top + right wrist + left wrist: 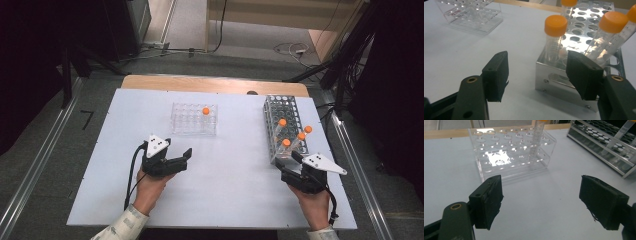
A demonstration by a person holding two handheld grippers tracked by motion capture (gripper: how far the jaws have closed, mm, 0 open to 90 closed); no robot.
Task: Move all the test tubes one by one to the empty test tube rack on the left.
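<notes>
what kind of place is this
Probably a lab or test bench set up for recording: a metal tube rack with orange-capped tubes, a clear plastic rack, and a white table between floor rails.

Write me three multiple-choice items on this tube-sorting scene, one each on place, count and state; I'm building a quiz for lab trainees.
1. Where is the metal rack?
A. At the table's right, ahead of the right tool
B. At the table's left edge
C. On the floor

2. How many orange-capped tubes stand in the clear rack?
A. None
B. One
C. Four

3. What state is the left tool in?
A. Shut on a tube
B. Shut on the clear rack
C. Open, holding nothing

Answers:
1 A: the high view shows the metal rack just ahead of the right tool.
2 B: a single tube stands in the clear rack; the other four are in the metal rack.
3 C: its jaws stand apart with bare table between them.
</notes>
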